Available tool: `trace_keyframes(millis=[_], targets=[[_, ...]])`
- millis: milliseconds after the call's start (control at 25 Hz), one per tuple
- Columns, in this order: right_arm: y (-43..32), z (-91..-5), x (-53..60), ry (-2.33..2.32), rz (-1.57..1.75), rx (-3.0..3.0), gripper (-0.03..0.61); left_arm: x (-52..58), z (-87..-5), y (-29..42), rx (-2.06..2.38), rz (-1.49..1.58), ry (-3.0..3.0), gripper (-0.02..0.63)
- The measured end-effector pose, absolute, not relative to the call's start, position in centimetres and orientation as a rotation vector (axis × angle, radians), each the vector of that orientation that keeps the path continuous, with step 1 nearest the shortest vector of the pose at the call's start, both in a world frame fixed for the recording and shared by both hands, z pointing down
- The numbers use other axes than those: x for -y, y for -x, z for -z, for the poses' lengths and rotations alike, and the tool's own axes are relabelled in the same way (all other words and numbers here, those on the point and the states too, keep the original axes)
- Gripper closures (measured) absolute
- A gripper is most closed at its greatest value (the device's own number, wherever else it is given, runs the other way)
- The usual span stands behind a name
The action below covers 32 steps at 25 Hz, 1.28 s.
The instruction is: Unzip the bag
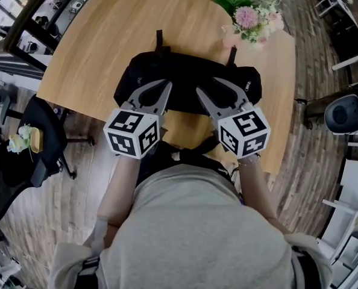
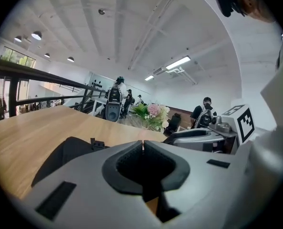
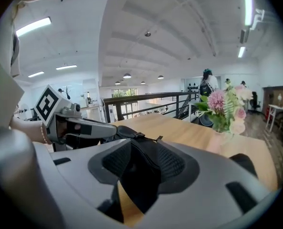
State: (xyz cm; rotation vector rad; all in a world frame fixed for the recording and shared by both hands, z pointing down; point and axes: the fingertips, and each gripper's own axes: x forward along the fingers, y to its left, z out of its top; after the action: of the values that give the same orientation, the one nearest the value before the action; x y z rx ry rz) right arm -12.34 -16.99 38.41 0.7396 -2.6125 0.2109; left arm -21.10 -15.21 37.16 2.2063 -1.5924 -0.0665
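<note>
A black bag (image 1: 185, 77) lies across the near part of the wooden table (image 1: 106, 41), with two straps pointing to the far side. Both grippers hover over its near edge, side by side. My left gripper (image 1: 167, 85) sits over the bag's left half. In the left gripper view its tips (image 2: 142, 144) meet and I see nothing pinched between them. My right gripper (image 1: 207, 84) is over the right half. In the right gripper view it (image 3: 142, 144) stands open, and the bag's dark top edge (image 3: 132, 133) shows through the gap without the pads pressing on it.
A vase of pink and white flowers (image 1: 251, 20) stands at the table's far right corner. A black office chair (image 1: 40, 143) is on the floor to the left. The table's near edge runs just under the grippers. People stand in the background (image 2: 206, 109).
</note>
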Motion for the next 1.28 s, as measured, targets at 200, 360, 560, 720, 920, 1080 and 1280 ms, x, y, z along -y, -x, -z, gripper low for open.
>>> trace_keyframes(millis=[200,360,560,720,920,1080,1280], targets=[[11.6,-37.6,16.4,-0.768,-0.358,2.67,0.43,15.4,-36.2,18.6,1.528,0.063,-2.261,0.591],[11.4,-37.7,15.7,-0.754,-0.367,2.69,0.439,15.4,-36.3,17.4,1.502,0.04,-2.283,0.591],[10.9,-37.7,15.1,-0.795,-0.438,2.71,0.503,15.2,-37.3,16.7,1.515,-0.022,-2.27,0.591],[10.2,-37.4,15.2,-0.839,-0.502,2.725,0.572,15.1,-37.5,15.8,1.506,-0.055,-2.277,0.591],[10.4,-37.4,14.7,-0.77,-0.509,2.751,0.572,14.9,-38.0,15.1,1.491,-0.097,-2.293,0.591],[10.1,-38.2,14.8,-0.788,-0.557,2.71,0.572,14.7,-38.4,14.9,1.471,-0.104,-2.274,0.591],[10.1,-38.5,15.0,-0.819,-0.577,2.713,0.572,14.6,-39.0,15.3,1.48,-0.128,-2.244,0.592]])
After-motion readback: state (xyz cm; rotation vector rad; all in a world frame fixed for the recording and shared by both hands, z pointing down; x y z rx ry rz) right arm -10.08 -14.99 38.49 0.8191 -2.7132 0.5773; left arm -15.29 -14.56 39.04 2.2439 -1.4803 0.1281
